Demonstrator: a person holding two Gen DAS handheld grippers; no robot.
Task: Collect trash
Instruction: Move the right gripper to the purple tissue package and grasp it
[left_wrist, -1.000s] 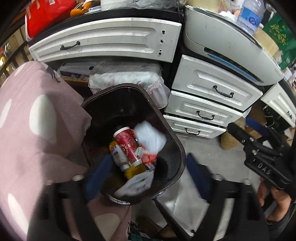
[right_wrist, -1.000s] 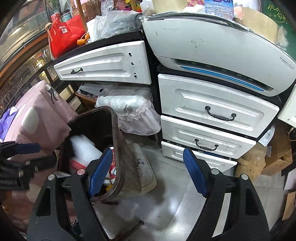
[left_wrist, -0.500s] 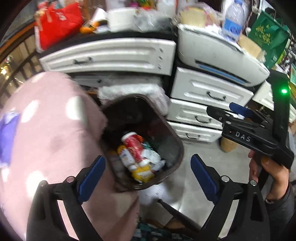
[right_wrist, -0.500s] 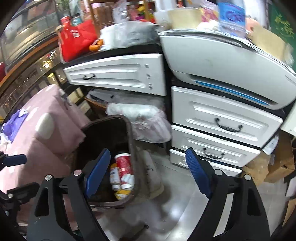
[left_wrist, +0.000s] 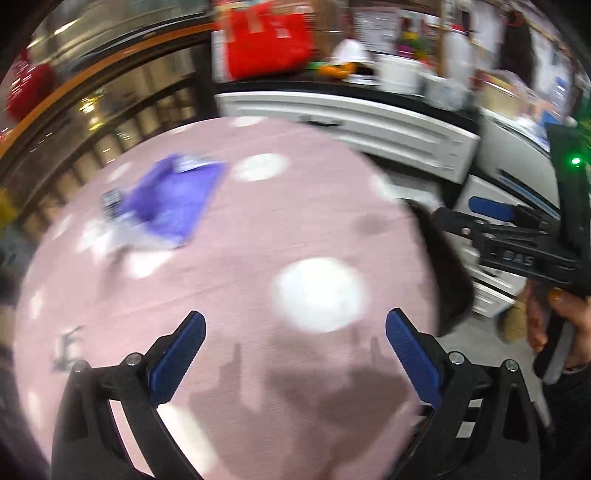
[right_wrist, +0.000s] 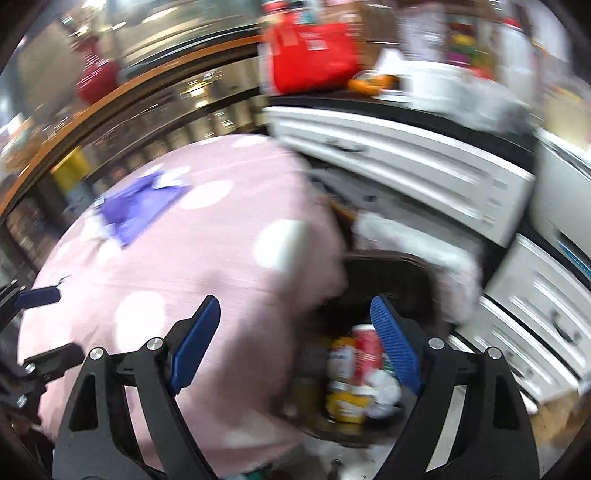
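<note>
A purple wrapper (left_wrist: 173, 206) (right_wrist: 136, 206) lies on the pink, white-dotted cloth (left_wrist: 258, 240) at upper left, blurred. My left gripper (left_wrist: 294, 316) hovers over the cloth well short of the wrapper, its jaws opening with nothing between them. The dark bin (right_wrist: 388, 280) stands by the cloth's right edge and holds a red can (right_wrist: 365, 350), a yellow bottle (right_wrist: 345, 402) and white crumpled paper (right_wrist: 384, 384). My right gripper (right_wrist: 295, 301) is open and empty, straddling the cloth's edge and the bin. In the left wrist view only the bin's dark rim (left_wrist: 447, 266) shows.
White drawers (right_wrist: 406, 155) run along the back and right, with a red bag (right_wrist: 314, 55) and clutter on top. A white printer (left_wrist: 517, 166) sits to the right. A person's hand (left_wrist: 565, 325) holds the right gripper's handle. Shelving curves along the upper left.
Both views have swung left and upward, from the bin onto the pink cloth. The bin has slid to the right and lower edge. The purple wrapper has come into view. The left jaws stand wider.
</note>
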